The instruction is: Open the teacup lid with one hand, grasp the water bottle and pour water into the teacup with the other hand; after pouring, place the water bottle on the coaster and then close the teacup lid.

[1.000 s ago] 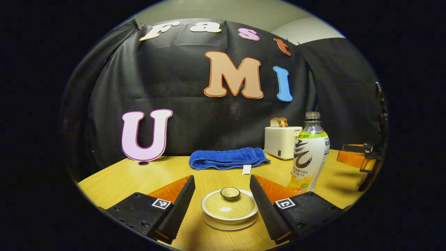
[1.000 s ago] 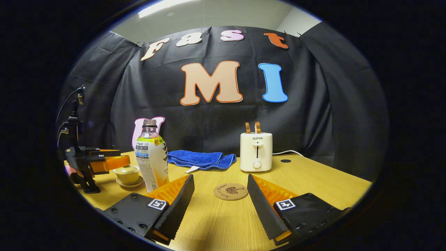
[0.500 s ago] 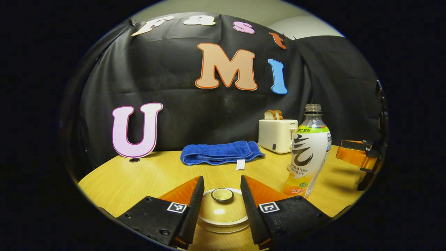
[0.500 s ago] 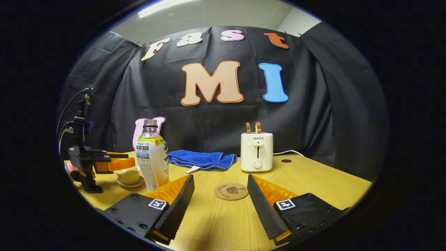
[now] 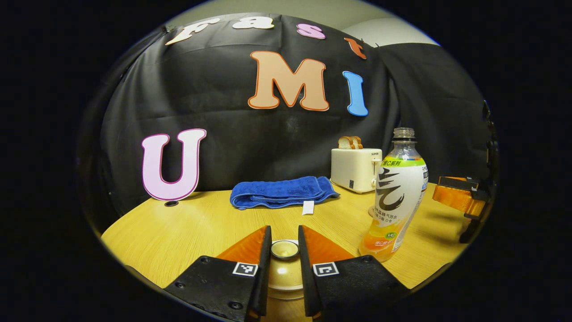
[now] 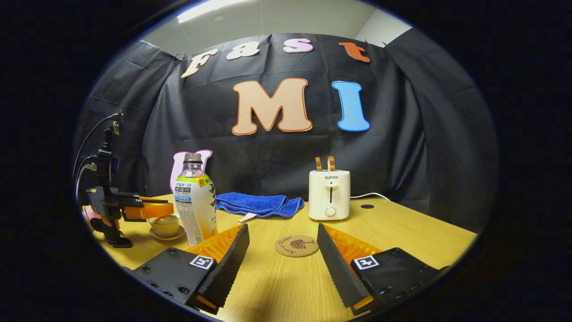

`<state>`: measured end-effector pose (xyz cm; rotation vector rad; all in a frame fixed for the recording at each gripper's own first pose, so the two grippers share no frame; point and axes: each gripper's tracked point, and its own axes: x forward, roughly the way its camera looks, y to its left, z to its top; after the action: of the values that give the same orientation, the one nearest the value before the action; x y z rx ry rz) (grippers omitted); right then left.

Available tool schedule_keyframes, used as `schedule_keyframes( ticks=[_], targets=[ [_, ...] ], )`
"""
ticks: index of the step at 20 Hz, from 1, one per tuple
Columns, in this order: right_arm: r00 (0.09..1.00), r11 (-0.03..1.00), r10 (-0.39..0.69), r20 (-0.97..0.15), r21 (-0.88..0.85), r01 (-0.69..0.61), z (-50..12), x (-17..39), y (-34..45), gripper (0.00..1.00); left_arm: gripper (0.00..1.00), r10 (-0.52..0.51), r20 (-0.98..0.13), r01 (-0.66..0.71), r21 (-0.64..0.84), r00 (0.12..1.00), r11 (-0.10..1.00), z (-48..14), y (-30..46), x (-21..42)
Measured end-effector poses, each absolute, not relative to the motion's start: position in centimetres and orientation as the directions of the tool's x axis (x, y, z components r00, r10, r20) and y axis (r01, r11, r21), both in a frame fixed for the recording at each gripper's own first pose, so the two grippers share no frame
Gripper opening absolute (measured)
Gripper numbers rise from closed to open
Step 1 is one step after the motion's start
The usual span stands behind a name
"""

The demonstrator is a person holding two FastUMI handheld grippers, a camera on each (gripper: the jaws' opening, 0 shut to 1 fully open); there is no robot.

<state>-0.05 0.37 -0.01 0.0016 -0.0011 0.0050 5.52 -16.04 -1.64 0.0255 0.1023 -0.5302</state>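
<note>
Left claw point(image 5: 284, 250) — fingers drawn in against the knob of the teacup lid point(image 5: 284, 249), clamped on it, at 6 o'clock in the left gripper view. Water bottle point(image 5: 395, 197) stood upright at 3 o'clock on the bench point(image 5: 187, 228). Right claw point(image 6: 281, 248) — fingers wide apart, holding nothing, with the coaster point(image 6: 296, 245) lying flat between them.

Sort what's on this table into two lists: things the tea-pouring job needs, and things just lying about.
Needed:
teacup
teacup lid, its knob between the left gripper fingers
water bottle, uncapped
coaster, bare
right gripper, open

Lying about:
blue towel
toaster with bread slices
</note>
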Motion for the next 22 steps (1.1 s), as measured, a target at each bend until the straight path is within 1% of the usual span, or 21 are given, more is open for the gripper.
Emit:
schedule_keyframes(
  ticks=[6,9,11,12,13,14,15,19,20,21,22],
  targets=[
    [1.000,1.000,0.005,0.001,0.002,-0.005,-0.1,0.0,0.4,0.94,0.28,-0.495,-0.092,0.496,-0.010,0.864,0.868,-1.5,-15.7,5.4],
    [1.000,1.000,0.009,0.002,0.002,-0.009,0.0,-0.1,0.5,0.99,0.28,-0.475,-0.046,0.474,-0.036,0.879,0.880,-0.7,-14.9,5.4],
    [1.000,1.000,0.009,0.002,0.002,-0.009,0.0,0.0,0.5,0.94,0.28,-0.462,-0.027,0.461,-0.042,0.886,0.886,-0.4,-14.7,5.4],
    [1.000,1.000,0.011,0.002,0.002,-0.011,0.0,0.0,0.5,0.94,0.28,-0.459,-0.028,0.458,-0.037,0.888,0.888,-0.6,-14.6,5.3],
    [1.000,1.000,0.012,0.002,0.002,-0.012,0.0,0.0,0.5,0.96,0.28,-0.450,-0.032,0.450,-0.028,0.892,0.893,-0.6,-14.4,5.3],
    [1.000,1.000,0.017,0.002,0.003,-0.017,-0.1,-0.1,0.6,0.96,0.27,-0.441,-0.025,0.440,-0.028,0.897,0.897,-0.5,-14.1,5.3],
    [1.000,1.000,0.025,0.003,0.004,-0.025,0.0,-0.1,0.7,0.94,0.28,-0.429,-0.020,0.428,-0.028,0.903,0.903,-0.4,-13.7,5.3],
    [0.998,0.998,0.058,0.001,0.004,-0.058,0.0,-0.1,1.4,0.94,0.28,-0.342,-0.004,0.342,-0.022,0.940,0.940,-0.2,-11.1,5.1],
    [0.998,0.998,0.070,0.000,0.005,-0.070,-0.1,-0.1,1.6,0.97,0.28,-0.321,-0.006,0.321,-0.017,0.947,0.947,-0.2,-10.4,5.0],
    [0.997,0.997,0.081,0.000,0.006,-0.081,-0.1,-0.2,1.8,0.94,0.28,-0.300,-0.005,0.300,-0.017,0.954,0.954,-0.2,-9.8,4.9],
    [0.996,0.996,0.093,-0.001,0.006,-0.093,0.0,-0.1,2.0,0.94,0.28,-0.282,-0.003,0.282,-0.016,0.959,0.959,-0.2,-9.1,4.9]
  ],
)
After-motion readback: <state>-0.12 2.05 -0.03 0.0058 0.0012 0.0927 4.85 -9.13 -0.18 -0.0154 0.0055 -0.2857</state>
